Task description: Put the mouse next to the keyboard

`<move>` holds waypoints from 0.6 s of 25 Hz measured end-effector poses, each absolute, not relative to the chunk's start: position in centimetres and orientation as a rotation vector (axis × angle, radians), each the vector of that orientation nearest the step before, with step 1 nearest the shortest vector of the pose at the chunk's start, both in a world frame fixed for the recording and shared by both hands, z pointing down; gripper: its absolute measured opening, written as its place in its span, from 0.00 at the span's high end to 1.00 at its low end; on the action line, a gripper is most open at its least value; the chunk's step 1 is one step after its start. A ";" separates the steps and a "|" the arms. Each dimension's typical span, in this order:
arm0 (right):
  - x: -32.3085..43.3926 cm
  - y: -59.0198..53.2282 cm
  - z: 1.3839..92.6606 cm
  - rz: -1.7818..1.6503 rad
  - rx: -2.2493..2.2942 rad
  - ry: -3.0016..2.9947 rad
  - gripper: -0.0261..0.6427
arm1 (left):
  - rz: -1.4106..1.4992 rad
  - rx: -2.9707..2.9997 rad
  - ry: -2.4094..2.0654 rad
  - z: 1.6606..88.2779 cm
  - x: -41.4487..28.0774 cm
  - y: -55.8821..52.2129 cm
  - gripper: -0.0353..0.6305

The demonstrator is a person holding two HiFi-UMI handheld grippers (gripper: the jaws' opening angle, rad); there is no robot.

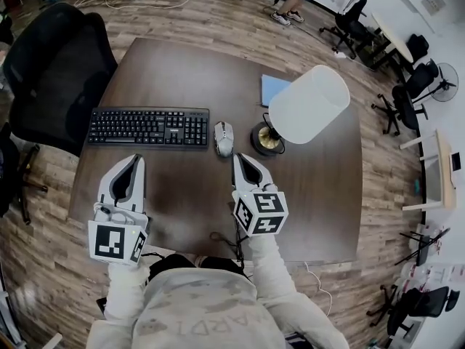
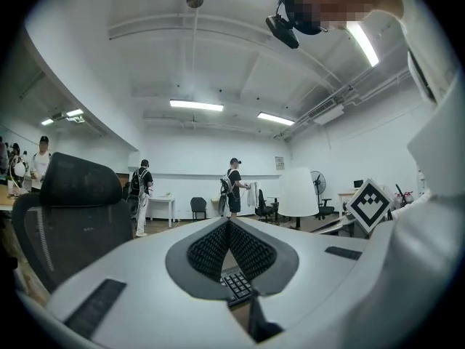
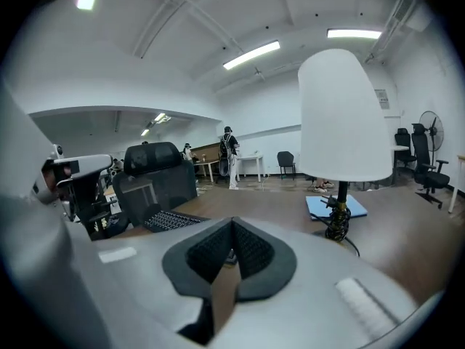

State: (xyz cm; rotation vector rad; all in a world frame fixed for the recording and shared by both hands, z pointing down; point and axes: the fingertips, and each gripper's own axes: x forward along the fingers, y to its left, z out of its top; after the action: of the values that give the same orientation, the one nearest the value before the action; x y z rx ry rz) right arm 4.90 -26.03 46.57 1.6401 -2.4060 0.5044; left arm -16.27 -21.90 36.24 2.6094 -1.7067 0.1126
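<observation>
As the mouse (image 1: pixel 224 138) lies just beside the keyboard (image 1: pixel 148 127), at its 3 o'clock, the task looks complete. The right gripper (image 1: pixel 237 156), at the mouse's 5 o'clock, and the left gripper (image 1: pixel 138 158) are both closed, holding nothing.

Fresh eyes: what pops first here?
The big white drum lampshade over the right of the dark brown wooden table. Left of it, a black keyboard with a grey mouse just off its right end. Nearer the person, the left hand-held gripper and right hand-held gripper are shut, empty.
</observation>
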 end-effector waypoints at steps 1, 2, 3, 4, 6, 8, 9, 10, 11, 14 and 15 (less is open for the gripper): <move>5.0 -25.6 46.1 0.487 1.637 -2.414 0.94 | 0.109 2.611 -1.710 36.0 -16.1 -21.4 0.94; 5.1 -25.1 45.6 0.466 1.636 -2.419 0.94 | 0.105 2.613 -1.713 35.8 -15.9 -21.0 0.94; 5.2 -24.7 45.1 0.443 1.635 -2.424 0.94 | 0.102 2.614 -1.717 35.5 -15.7 -20.5 0.94; 5.3 -24.2 44.6 0.421 1.633 -2.431 0.94 | 0.098 2.615 -1.721 35.3 -15.5 -20.1 0.94; 5.5 -23.4 43.8 0.388 1.629 -2.447 0.94 | 0.094 2.617 -1.729 34.9 -15.2 -19.3 0.94; 5.6 -22.5 43.1 0.369 1.626 -2.465 0.94 | 0.093 2.620 -1.738 34.5 -14.9 -18.5 0.94; 5.7 -22.1 42.7 0.363 1.623 -2.476 0.94 | 0.091 2.621 -1.742 34.4 -14.7 -18.0 0.94; 5.8 -21.7 42.4 0.359 1.620 -2.488 0.94 | 0.088 2.622 -1.747 34.2 -14.5 -17.6 0.94; 5.9 -21.3 42.1 0.358 1.618 -2.500 0.94 | 0.083 2.622 -1.751 34.0 -14.4 -17.3 0.94; 6.2 -20.2 41.3 0.345 1.611 -2.526 0.94 | 0.077 2.620 -1.767 33.5 -14.0 -16.2 0.94; 6.3 -19.9 41.0 0.335 1.608 -2.534 0.94 | 0.079 2.621 -1.772 33.4 -13.8 -15.8 0.94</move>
State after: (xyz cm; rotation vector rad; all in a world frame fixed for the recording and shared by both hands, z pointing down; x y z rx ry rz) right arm 6.28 -19.90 41.03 1.6084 -2.5340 0.3355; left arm -13.85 -15.85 33.39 2.6207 -1.7716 0.0789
